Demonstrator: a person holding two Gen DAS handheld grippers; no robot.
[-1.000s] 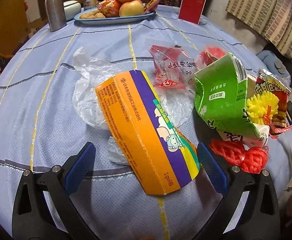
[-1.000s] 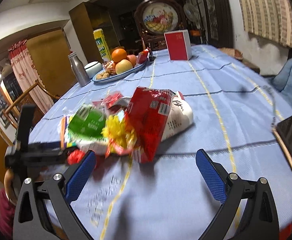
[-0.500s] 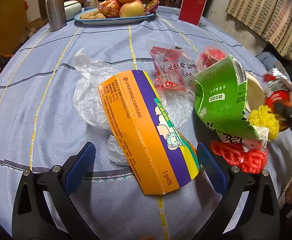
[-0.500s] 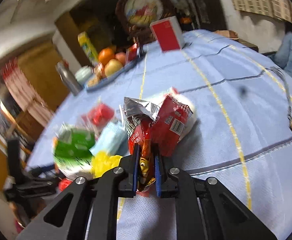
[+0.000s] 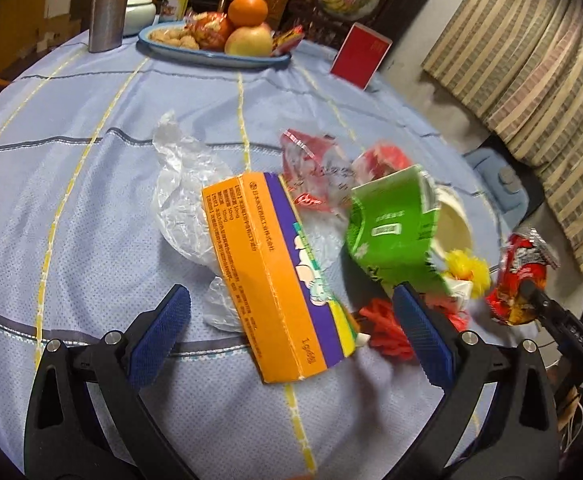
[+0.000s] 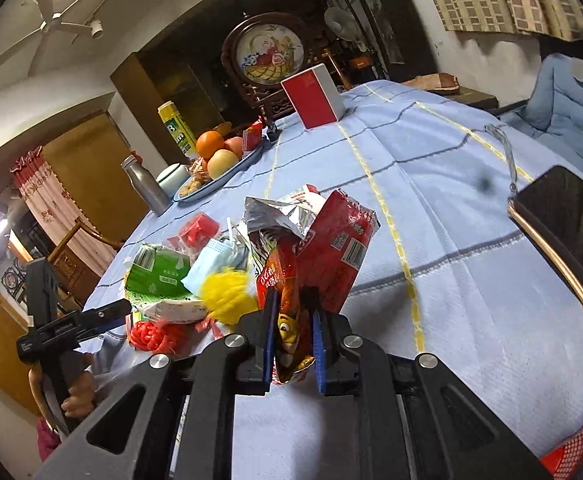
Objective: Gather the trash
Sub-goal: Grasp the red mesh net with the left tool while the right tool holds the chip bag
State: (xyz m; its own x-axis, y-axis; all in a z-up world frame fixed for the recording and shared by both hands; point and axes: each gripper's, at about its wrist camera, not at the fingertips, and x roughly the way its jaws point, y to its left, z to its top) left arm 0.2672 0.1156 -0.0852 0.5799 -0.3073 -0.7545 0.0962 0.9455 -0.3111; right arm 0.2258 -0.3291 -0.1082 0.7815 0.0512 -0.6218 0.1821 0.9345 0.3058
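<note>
- The right gripper (image 6: 291,332) has closed and lifted the snack bag (image 6: 287,280) since before
- The bag, low in the middle, is light and crinkly; pinch its bottom edge
- The left gripper (image 5: 291,320) is wide open over the orange box (image 5: 267,276)

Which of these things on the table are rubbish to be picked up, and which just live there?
Rubbish: snack wrapper in the right gripper, orange box, green carton, plastic bag, red netting.

Staying: fruit plate, metal bottle, red card box, phone.

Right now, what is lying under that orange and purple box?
Crumpled clear plastic sticks out from under the orange and purple box on the blue tablecloth. Anything else beneath it is hidden.
</note>
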